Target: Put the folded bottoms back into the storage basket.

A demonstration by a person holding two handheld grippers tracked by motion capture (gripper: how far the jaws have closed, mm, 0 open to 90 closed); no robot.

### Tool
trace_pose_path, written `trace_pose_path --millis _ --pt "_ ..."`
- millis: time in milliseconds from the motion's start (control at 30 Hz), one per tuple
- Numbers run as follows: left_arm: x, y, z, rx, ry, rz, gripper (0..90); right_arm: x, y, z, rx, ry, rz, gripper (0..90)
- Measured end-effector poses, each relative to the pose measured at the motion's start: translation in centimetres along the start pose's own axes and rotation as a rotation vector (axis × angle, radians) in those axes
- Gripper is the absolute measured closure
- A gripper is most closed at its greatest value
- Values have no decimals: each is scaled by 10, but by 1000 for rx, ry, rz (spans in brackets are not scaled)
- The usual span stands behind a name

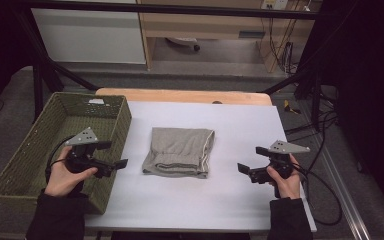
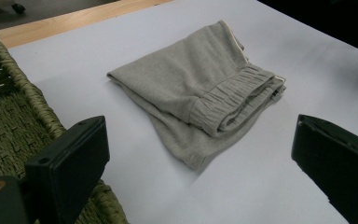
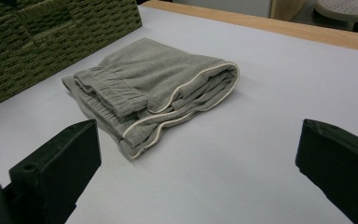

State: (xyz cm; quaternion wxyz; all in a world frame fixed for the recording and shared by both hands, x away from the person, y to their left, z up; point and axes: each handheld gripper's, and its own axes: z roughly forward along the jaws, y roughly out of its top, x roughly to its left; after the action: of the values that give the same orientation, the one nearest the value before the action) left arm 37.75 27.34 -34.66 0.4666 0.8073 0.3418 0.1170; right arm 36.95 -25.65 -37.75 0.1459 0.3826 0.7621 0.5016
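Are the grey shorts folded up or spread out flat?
Folded. The grey shorts lie on the table as a neat stacked bundle, with layers and the elastic waistband doubled over.

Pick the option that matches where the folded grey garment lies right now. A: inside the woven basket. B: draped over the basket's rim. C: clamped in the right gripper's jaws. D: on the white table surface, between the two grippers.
D: the folded grey garment lies flat on the white table, right of the woven basket, with the left gripper and right gripper apart from it on either side, jaws open.
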Motion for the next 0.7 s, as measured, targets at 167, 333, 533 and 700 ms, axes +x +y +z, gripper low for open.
trace_pose_path --millis 167,333,533,700 --pt "0 0 1 3 4 -1 36 0 0 1 5 0 -4 6" --pt "0 1 1 3 6 -2 36 0 0 0 4 3 0 7" --pt "-2 3 2 7 9 -1 36 -1 0 1 11 5 -3 6" --pt "-3 4 2 6 12 -1 36 -1 0 1 9 7 0 6"
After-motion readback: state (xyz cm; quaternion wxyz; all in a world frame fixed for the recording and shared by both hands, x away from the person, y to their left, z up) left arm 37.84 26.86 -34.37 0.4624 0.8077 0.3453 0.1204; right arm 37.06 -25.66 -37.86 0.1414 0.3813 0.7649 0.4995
